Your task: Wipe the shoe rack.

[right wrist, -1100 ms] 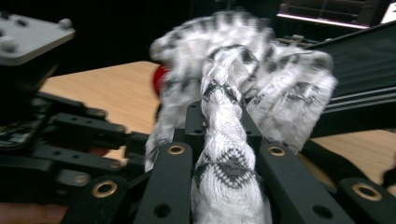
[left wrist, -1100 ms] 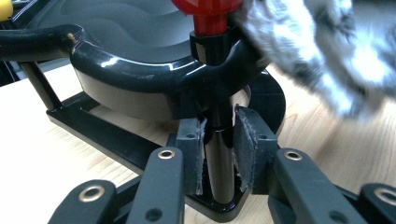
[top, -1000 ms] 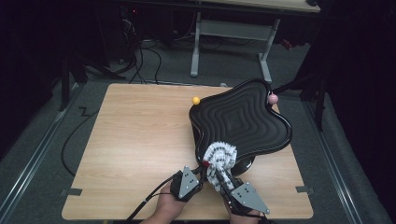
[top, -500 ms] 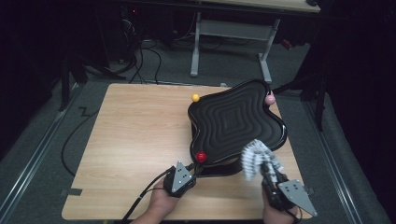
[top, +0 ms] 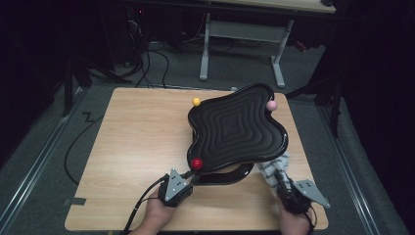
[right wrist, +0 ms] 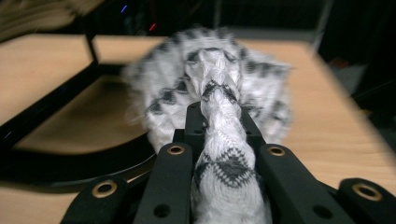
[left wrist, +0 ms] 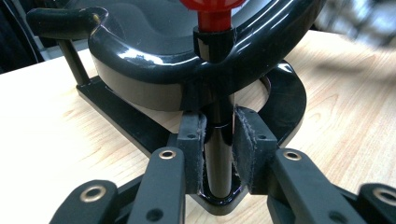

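While the left tool [left wrist: 218,154] pinches the tray's post [left wrist: 219,140] and the right tool [right wrist: 218,135] pinches a cloth [right wrist: 210,84], the wooden table [top: 132,147] sits on grey carpet [top: 44,161].

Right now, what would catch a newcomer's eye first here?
The glossy black wavy tray on the table's right half, raised on posts topped with red, yellow and pink knobs. The left claw clamps the post under the red knob, while the right claw grips a white-and-grey knitted cloth at the tray's near right edge.
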`<state>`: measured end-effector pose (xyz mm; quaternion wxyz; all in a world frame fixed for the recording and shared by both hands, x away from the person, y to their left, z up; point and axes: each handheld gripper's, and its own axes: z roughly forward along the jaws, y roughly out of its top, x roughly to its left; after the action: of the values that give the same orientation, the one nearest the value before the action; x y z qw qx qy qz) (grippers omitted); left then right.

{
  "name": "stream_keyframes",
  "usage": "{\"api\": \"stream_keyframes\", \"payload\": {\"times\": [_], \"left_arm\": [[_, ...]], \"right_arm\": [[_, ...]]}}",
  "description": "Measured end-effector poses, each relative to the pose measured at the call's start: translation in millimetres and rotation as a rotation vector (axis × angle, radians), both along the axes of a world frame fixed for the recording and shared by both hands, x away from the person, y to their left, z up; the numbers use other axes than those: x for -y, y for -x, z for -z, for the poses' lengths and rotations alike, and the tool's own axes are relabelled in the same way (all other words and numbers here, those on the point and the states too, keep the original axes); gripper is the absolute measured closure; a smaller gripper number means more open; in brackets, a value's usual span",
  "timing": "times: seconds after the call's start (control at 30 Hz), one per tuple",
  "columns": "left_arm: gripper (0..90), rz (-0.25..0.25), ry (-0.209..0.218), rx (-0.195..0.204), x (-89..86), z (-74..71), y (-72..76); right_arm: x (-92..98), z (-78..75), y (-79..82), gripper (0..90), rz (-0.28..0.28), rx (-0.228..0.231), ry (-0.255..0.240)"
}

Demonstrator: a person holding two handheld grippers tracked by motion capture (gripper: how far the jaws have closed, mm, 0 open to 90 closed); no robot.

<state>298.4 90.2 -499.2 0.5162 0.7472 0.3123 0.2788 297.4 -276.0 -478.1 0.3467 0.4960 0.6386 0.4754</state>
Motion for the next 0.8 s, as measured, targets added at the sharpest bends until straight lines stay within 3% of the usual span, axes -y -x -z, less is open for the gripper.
{"api": "stream_keyframes", "payload": {"times": [0.1, 0.2, 0.3, 0.43, 0.47, 0.6, 0.8], "left_arm": [[73.4, -0.001, 0.008, -0.004, -0.4, 0.4, 1.5], [73.6, -0.006, 0.016, -0.009, -0.2, 0.6, 2.2], [73.8, -0.01, 0.024, -0.012, -0.4, 1.5, 2.6], [74.2, -0.013, 0.034, -0.015, -0.2, 2.3, 2.7], [74.2, -0.013, 0.035, -0.016, 0.0, 2.3, 2.8], [74.3, -0.013, 0.035, -0.017, 0.3, 2.2, 2.8], [74.4, -0.015, 0.04, -0.026, 0.5, 1.8, 2.3]], "right_arm": [[-22.1, 11.8, -15.3, 80.4, -0.059, -0.058, 0.034], [-43.9, 22.1, -32.2, 80.1, -0.101, -0.083, 0.129], [-55.3, 28.3, -46.7, 77.7, -0.108, -0.113, 0.19], [-56.3, 29.6, -64.4, 67.8, -0.12, -0.204, 0.169], [-55.5, 29.5, -67.1, 68.2, -0.126, -0.202, 0.179], [-58.4, 30.0, -64.8, 73.8, -0.134, -0.201, 0.213], [-73.0, 30.6, -44.6, 76.7, -0.225, -0.211, 0.209]]}}
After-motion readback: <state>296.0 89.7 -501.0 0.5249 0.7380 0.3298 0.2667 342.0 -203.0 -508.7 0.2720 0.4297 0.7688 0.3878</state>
